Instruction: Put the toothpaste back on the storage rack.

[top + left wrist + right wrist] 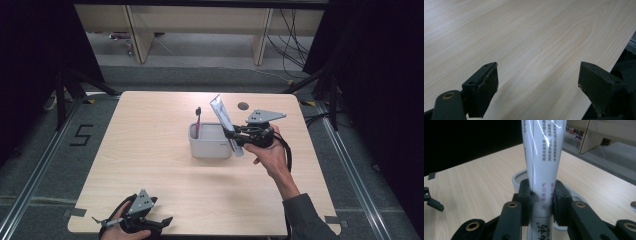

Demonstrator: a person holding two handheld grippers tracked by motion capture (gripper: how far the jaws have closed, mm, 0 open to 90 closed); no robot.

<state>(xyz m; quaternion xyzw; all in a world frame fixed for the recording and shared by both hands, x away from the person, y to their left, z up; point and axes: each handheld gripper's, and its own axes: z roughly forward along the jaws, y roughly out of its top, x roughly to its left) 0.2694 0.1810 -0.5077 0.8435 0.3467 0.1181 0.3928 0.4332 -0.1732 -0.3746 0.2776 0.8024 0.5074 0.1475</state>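
Observation:
A white toothpaste tube (223,121) with printed text stands tilted, its crimped end up, and my right gripper (235,135) is shut on it beside the right end of a grey rectangular cup (207,145). In the right gripper view the two jaws squeeze the tube (543,162) just above the cup's rim (517,177). A toothbrush (198,120) with a dark head stands upright in the cup's left end. My left gripper (132,220) rests open at the table's near left edge; its jaws (537,87) stand wide apart over bare wood with nothing between them.
The light wooden table (150,165) has a small round hole (243,106) near its far edge. Black cables trail on the floor behind, in front of wooden furniture (200,25). A floor mark reading 5 (81,135) lies at the left.

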